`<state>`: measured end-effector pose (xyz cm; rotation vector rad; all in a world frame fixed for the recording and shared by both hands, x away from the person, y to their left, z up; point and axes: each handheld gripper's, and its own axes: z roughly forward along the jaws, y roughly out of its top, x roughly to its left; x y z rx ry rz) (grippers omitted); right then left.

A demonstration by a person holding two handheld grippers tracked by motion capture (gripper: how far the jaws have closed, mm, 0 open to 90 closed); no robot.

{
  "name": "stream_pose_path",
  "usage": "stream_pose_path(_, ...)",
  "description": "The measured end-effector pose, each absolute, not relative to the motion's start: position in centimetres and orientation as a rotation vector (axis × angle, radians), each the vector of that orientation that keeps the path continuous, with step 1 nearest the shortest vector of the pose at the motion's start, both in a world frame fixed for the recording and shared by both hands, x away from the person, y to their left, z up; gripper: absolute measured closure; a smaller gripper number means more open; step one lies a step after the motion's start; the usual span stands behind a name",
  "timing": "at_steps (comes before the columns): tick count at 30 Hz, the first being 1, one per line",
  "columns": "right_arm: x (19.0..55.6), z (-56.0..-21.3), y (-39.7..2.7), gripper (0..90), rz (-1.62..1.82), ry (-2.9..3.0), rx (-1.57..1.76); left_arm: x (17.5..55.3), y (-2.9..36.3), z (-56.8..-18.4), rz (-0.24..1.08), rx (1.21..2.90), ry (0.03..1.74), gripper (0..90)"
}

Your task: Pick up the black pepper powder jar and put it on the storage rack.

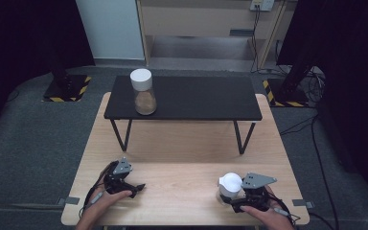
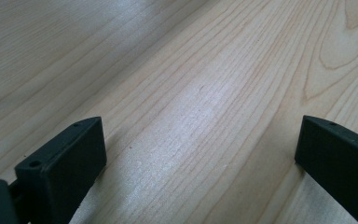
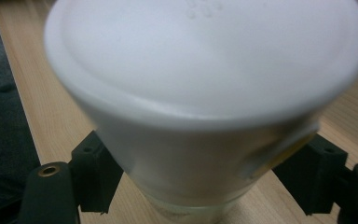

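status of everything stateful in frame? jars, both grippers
right gripper: jaws against the near jar's sides, gripping it
near jar: upright on the wooden table, white lid on
far jar: upright on the black shelf, lid on, part full of brown stuff
left gripper: open, nothing between jaws

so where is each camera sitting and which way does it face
High view: fixed above the person's side, looking forward and down on the wooden table and black shelf; forearms, left gripper and right gripper enter from the bottom.
Left gripper view: rides the left gripper, looking along its wide-apart jaws at bare tabletop.
Right gripper view: rides the right gripper, jaws either side of the white-lidded jar.
Shared: that jar and the tabletop also appear in the high view.
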<state>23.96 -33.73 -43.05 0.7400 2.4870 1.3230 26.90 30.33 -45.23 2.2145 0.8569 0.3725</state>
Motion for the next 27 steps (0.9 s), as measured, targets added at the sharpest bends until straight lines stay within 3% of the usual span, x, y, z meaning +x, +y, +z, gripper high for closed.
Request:
stream_pose_path(7, 24.0, -43.2, -33.8, 29.5, 1.34, 2.488, 0.738, 26.9, 30.3, -45.2, 0.373, 2.214, 0.857, 0.5)
stream_pose_path(27, 24.4, -41.8, -33.7, 31.5, 1.349, 2.436, 0.721, 26.9, 30.3, -45.2, 0.373, 2.215, 0.857, 0.5)
